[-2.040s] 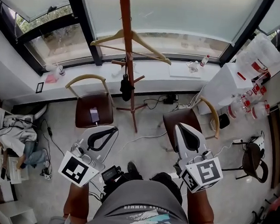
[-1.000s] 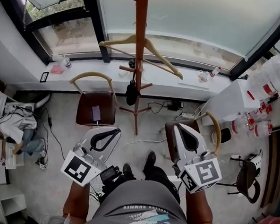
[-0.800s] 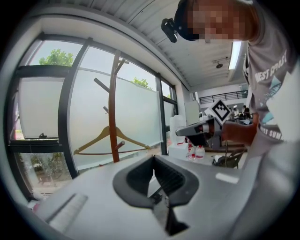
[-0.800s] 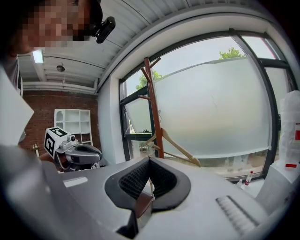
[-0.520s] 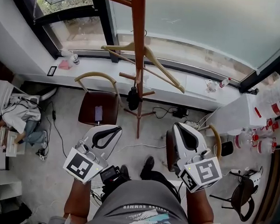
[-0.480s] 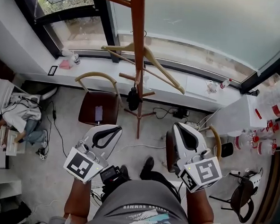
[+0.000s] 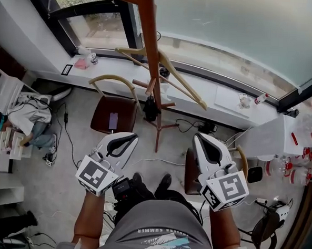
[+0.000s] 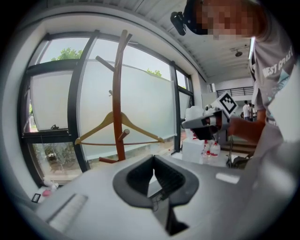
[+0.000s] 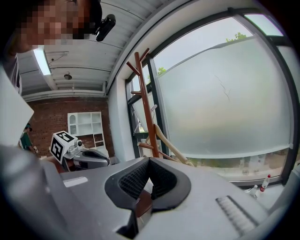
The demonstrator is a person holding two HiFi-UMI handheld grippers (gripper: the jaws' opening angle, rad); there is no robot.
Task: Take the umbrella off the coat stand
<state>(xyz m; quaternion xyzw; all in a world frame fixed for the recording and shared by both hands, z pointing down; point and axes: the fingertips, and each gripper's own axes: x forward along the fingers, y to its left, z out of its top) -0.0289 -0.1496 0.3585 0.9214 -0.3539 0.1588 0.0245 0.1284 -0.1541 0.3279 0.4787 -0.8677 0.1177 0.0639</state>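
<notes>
The umbrella (image 7: 150, 109) is small, black and folded up. It hangs low on the coat stand (image 7: 148, 52), under the wooden hanger (image 7: 172, 77), from one of the short pegs.

The left gripper (image 7: 128, 137) and the right gripper (image 7: 200, 136) are both near the coat stand but not touching it. Each one has its jaws pressed together with nothing between them.

I think the umbrella is light. It is probably soft cloth outside with a stiff stick inside, so it may swing when bumped. The best place to grab looks like the firm top part, just under the peg. Then it needs lifting up and off.

The person's shirt (image 7: 160, 233) has the word "SUMMER" on it. The rest is too small to read. The cubes on the grippers show black and white squares, not words.
</notes>
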